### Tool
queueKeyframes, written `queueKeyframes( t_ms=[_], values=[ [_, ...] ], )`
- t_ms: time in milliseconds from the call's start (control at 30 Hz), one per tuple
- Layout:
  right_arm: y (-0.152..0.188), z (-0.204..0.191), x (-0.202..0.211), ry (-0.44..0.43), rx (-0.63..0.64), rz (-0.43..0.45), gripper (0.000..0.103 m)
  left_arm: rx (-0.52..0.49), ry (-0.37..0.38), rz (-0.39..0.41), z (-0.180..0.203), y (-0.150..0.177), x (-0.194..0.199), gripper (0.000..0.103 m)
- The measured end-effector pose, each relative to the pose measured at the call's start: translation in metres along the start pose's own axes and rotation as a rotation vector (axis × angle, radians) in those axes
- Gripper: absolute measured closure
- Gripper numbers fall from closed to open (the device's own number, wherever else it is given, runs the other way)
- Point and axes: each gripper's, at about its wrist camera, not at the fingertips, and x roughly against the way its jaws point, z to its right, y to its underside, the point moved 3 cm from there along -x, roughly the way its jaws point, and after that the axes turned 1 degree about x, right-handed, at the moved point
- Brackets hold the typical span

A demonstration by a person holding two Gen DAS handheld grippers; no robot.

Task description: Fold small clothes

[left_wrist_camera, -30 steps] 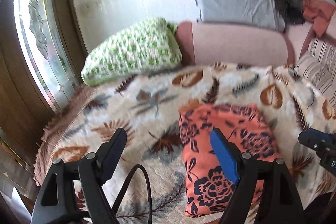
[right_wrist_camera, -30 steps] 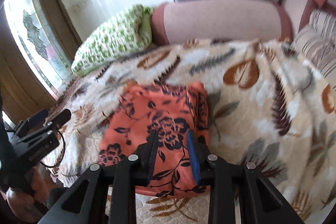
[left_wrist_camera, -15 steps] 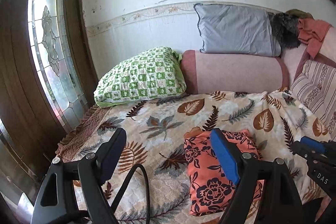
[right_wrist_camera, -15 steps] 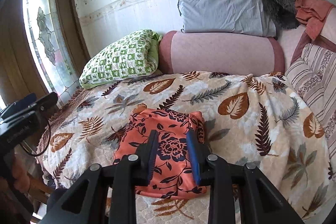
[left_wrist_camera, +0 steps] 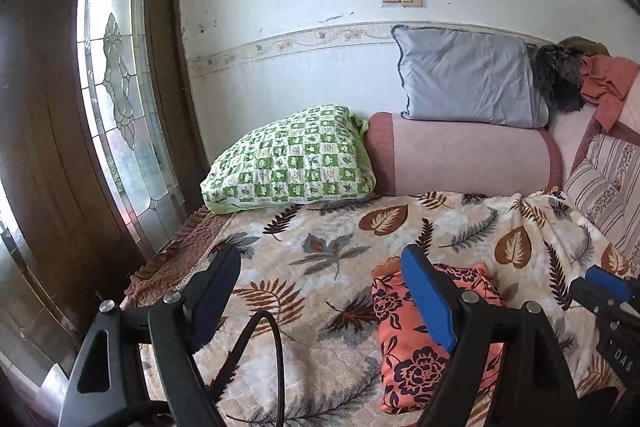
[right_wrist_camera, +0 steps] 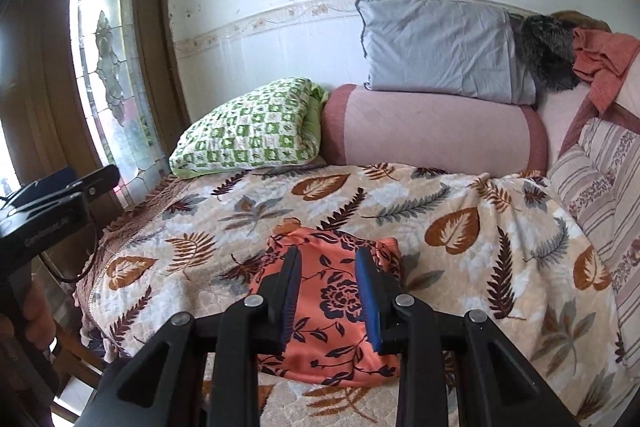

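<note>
My left gripper (left_wrist_camera: 320, 291) stands wide open and empty above the bed (right_wrist_camera: 460, 227). My right gripper (right_wrist_camera: 328, 291) is narrowly parted with nothing between its pads. The folded garment (right_wrist_camera: 340, 291) lies flat on the bed's leaf-print cover near the front edge, clear of both grippers as far as the fisheye view allows. A green pillow (left_wrist_camera: 292, 159) rests against the bolster (left_wrist_camera: 468, 159).

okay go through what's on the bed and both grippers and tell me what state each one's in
Orange floral garment: folded, lying flat on the blanket, not held.
Left gripper: fingers wide apart, empty.
Right gripper: fingers partly apart, nothing between them.
Leaf-print blanket: spread over the bed.
Green checked pillow: leaning against the pink bolster.
Grey pillow: propped on the bolster.
</note>
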Motion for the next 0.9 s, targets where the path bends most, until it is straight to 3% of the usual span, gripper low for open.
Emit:
queueKeyframes(
  t_ms=[400, 900],
  values=[
    [0.003, -0.034, -0.004, -0.012, 0.106, -0.001, 0.072, 0.041, -0.03, 0.005, -0.025, -0.003, 0.002, 0.02],
    [0.0, -0.045, -0.005, -0.023, 0.129, 0.005, 0.072, 0.096, -0.052, -0.003, -0.05, -0.001, 0.0, 0.02]
  ],
)
